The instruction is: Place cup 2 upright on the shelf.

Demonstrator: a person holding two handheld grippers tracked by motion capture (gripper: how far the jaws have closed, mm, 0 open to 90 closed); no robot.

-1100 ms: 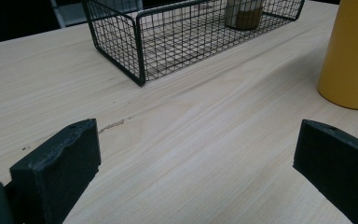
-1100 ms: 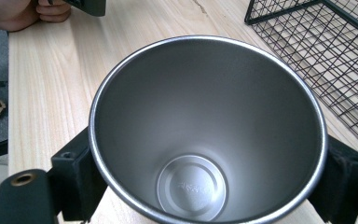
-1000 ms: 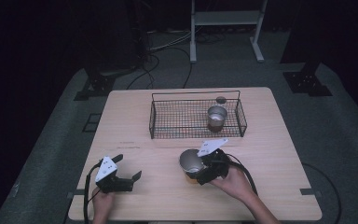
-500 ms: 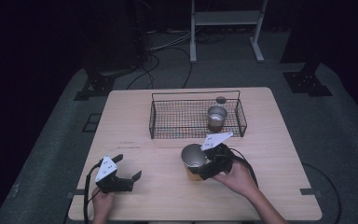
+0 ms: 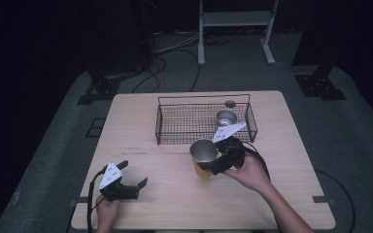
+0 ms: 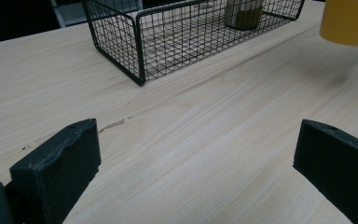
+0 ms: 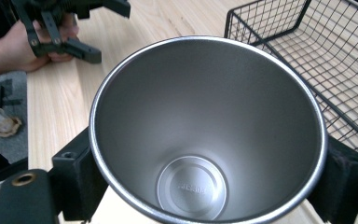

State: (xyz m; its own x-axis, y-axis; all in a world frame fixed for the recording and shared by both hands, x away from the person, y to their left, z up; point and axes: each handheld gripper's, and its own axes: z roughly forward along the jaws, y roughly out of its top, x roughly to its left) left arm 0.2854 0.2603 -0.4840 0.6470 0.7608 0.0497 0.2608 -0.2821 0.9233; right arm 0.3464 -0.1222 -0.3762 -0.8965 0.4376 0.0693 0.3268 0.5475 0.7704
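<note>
Over at the left, the left gripper (image 5: 132, 186) rests low on the desk (image 5: 141, 121), its jaws spread wide with nothing but bare wood between them. Toward the middle, the right gripper (image 5: 212, 162) is clamped on a steel cup (image 5: 203, 156) with a yellow outside — held upright, clear of the desk, just in front of the wire basket (image 5: 184, 122). Farther right, inside that basket, a second metal cup (image 5: 226, 117) stands near its right end.
</note>
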